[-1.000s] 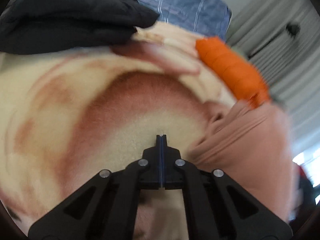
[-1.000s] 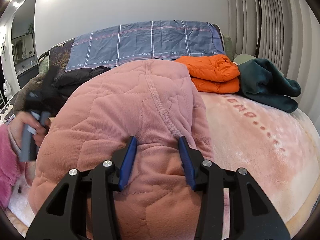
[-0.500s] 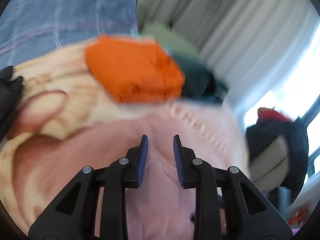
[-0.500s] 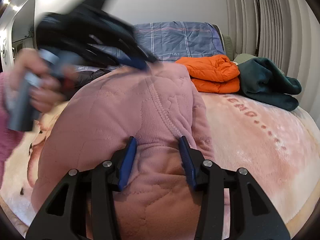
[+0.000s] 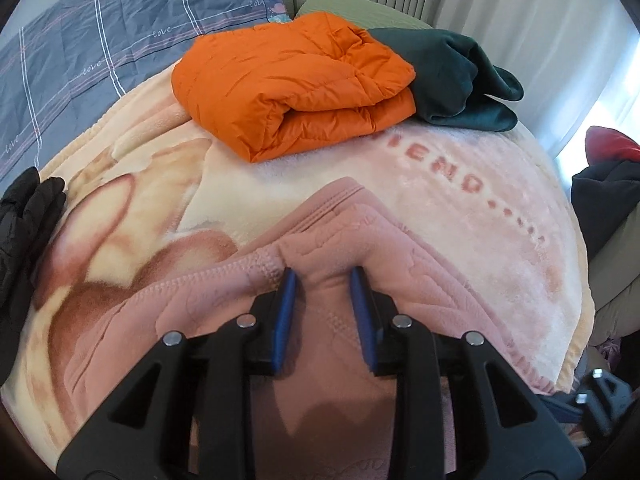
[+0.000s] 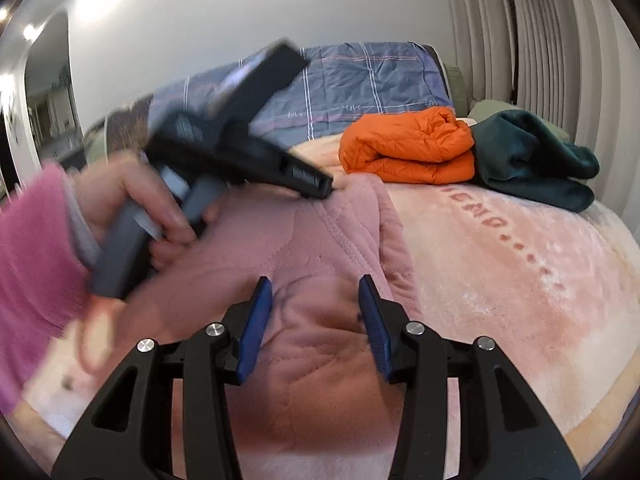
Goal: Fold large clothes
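Note:
A pink quilted garment lies on the plush blanket of a bed. My left gripper is partly open, its blue pads on either side of a raised fold near the garment's far edge. It also shows blurred in the right wrist view, tips at the garment's far hem, held by a hand. My right gripper is open, with the bunched near part of the pink garment between its blue fingers.
A folded orange jacket and a dark green garment lie at the back of the bed. A black garment lies at the left. A blue checked cover lies behind. Clothes are piled on a chair at right.
My left gripper swung from the blanket at the left over to the pink garment's far edge and went from shut to open around a fold. The right gripper opened slightly wider.

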Demonstrator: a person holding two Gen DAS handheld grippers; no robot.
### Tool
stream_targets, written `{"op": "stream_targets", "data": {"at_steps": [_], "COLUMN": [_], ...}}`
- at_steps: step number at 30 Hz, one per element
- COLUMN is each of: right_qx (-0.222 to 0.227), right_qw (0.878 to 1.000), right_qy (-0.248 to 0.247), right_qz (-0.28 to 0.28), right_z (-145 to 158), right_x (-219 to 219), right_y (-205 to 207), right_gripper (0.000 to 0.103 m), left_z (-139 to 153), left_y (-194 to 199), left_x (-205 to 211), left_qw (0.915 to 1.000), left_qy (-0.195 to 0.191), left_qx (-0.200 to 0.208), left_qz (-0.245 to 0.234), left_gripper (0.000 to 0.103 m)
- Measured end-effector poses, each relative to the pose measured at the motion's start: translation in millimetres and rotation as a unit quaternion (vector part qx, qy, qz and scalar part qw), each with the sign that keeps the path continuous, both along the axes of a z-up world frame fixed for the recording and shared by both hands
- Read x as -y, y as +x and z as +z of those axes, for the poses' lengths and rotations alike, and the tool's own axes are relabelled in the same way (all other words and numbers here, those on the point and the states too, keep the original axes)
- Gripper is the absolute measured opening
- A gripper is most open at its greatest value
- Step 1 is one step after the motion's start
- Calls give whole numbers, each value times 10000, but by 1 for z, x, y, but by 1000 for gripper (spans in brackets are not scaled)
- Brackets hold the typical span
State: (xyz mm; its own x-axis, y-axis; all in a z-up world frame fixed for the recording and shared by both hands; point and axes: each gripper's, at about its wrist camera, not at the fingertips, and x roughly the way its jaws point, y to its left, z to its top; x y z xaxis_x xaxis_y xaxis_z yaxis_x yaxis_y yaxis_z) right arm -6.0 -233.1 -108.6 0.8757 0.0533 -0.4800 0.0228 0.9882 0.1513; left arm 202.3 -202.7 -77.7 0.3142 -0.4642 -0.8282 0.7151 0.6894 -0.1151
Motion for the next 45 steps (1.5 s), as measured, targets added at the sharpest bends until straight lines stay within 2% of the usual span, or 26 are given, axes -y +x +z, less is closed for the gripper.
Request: {"op": "stream_targets", "data": {"at_steps": [1, 4, 6, 10, 18, 22, 25, 27, 29, 32, 35, 38, 43, 45], "right_qx": [9, -532, -503, -534, -508, -566, -573, -549, -513, -503, -546, -506, -479, -665], "right_qw": [10000, 9984, 9983, 9981, 9982, 9978, 9981, 9984, 9987, 9986, 9983, 9975, 9968, 9961], "right_qy": [8, -150, -257, -243, -280, -334, -239, -94, -3, 82, 166, 424, 590, 533], "right_qz": [-55, -107, -136, -206, -154, -45, -18, 26, 66, 102, 146, 233, 238, 237], "right_z": [2, -20, -30, -29, -29, -27, -27, -28, -28, -29, -28, -23, -12, -16], "right_x": [2, 4, 3, 2, 2, 2, 5, 8, 10, 11, 14, 22, 25, 24], "right_y": [-2, 17, 20, 19, 17, 19, 16, 15, 12, 11, 11, 2, -17, -15], "right_gripper": [46, 46, 48, 48, 49, 49, 50, 50, 50, 50, 50, 50, 47, 46], "left_z": [1, 1, 0, -1, -1, 11, 36, 47, 50, 40, 13, 13, 15, 15], "left_y": [-1, -1, -2, -6, -6, -15, -30, -41, -58, -78, -78, -75, -80, -81], "left_x": [0, 1, 3, 12, 7, -4, -28, -40, -48, -52, -50, -48, -53, -54], "left_qw": [10000, 10000, 9999, 9989, 9993, 9985, 9963, 9955, 9957, 9939, 9917, 9921, 9910, 9909], "left_qy": [12, 44, 117, 372, 277, 62, -352, -555, -475, -132, -2, -44, -128, -149], "left_qx": [22, 30, 69, 280, 249, 534, 763, 762, 756, 1007, 1247, 1225, 1323, 1331], "left_qz": [-4, 2, 4, -21, -5, 49, 169, 12, -264, -441, -320, -268, -184, -159], "left_gripper": [31, 31, 31, 31, 31, 33, 48, 51, 51, 52, 54, 54, 54, 54]}}
